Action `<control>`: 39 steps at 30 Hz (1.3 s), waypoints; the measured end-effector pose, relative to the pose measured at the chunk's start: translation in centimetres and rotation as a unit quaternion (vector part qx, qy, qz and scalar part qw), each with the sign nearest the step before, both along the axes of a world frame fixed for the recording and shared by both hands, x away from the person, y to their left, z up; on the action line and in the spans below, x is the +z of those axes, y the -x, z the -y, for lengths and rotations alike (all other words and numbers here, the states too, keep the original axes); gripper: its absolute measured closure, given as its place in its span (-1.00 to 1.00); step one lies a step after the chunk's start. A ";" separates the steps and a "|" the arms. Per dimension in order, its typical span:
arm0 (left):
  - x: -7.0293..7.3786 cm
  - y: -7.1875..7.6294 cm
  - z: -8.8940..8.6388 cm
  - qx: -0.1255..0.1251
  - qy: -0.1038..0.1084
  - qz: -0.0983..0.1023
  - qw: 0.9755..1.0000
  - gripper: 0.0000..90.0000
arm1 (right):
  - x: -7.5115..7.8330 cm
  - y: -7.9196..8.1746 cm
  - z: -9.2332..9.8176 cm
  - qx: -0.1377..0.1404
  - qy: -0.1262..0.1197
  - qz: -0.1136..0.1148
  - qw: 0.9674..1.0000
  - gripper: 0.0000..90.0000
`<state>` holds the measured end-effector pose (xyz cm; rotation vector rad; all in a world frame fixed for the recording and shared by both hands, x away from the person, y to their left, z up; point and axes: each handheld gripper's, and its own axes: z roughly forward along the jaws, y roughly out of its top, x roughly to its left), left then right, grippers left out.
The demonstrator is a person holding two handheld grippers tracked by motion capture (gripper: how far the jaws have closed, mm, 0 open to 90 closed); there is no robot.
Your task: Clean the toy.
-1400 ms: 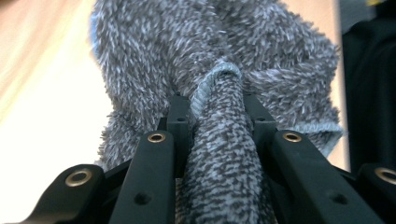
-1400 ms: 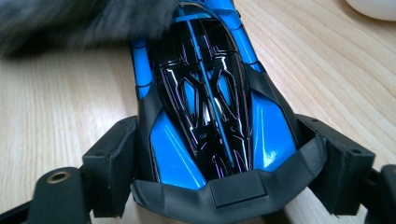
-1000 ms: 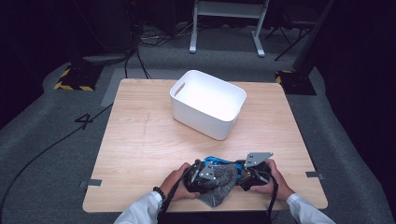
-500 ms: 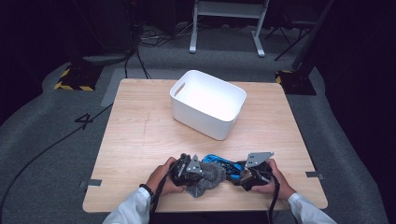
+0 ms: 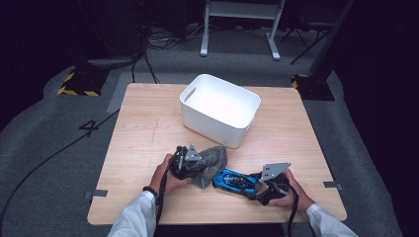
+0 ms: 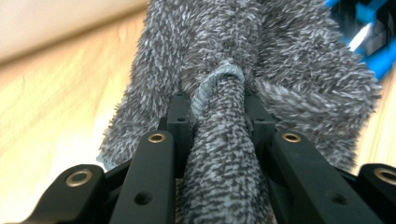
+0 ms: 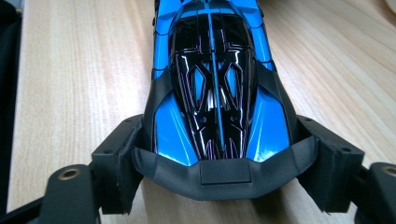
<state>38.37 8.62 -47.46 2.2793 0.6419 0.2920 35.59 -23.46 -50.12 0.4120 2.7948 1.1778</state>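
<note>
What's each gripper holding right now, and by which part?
Left gripper is shut on a bunched fold of the grey cloth, at its hemmed edge. Right gripper clamps the blue toy car across its rear end, pads on both sides.

In the high view the grey cloth (image 5: 210, 160) is covering the left claw (image 5: 197, 165) tips. The blue toy car (image 7: 217, 88) is running off the top edge in the right gripper view, its front cut away; the right claw (image 5: 257, 186) tips are too small to be making out from above.
</note>
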 end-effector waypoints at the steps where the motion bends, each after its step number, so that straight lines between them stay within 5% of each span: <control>1: 0.2 -0.1 0.6 -0.007 -0.003 0.002 1.000 0.58 | 0.0 0.0 -0.1 0.004 0.001 0.000 1.000 -0.45; 7: 0.2 -0.2 4.8 -0.045 -0.051 0.024 0.997 0.56 | 0.1 0.4 -0.4 0.020 0.001 0.005 1.000 -0.45; 11: -0.1 -0.8 5.5 -0.052 -0.068 0.018 0.996 0.56 | 0.0 0.4 -0.1 0.023 0.001 0.002 1.000 -0.45; 14: -0.8 -1.1 5.6 -0.053 -0.113 0.015 0.992 0.58 | 0.0 0.4 -0.1 0.022 0.004 0.002 1.000 -0.45; 25: -0.8 -0.8 3.7 -0.072 -0.106 -0.001 0.992 0.59 | 0.1 0.3 -0.1 0.019 0.017 0.014 1.000 -0.48; 31: -0.7 -0.1 3.2 -0.092 -0.105 -0.006 0.990 0.61 | 0.0 -0.2 0.7 -0.025 0.042 0.015 0.999 -0.82; 33: -0.8 0.0 3.1 -0.099 -0.097 -0.010 0.990 0.61 | 0.0 -0.4 1.4 -0.041 0.037 0.012 0.998 -0.75; 39: -0.7 -0.3 3.2 -0.104 -0.097 -0.012 0.990 0.58 | -0.1 -0.4 1.6 -0.012 0.016 0.019 1.000 -0.55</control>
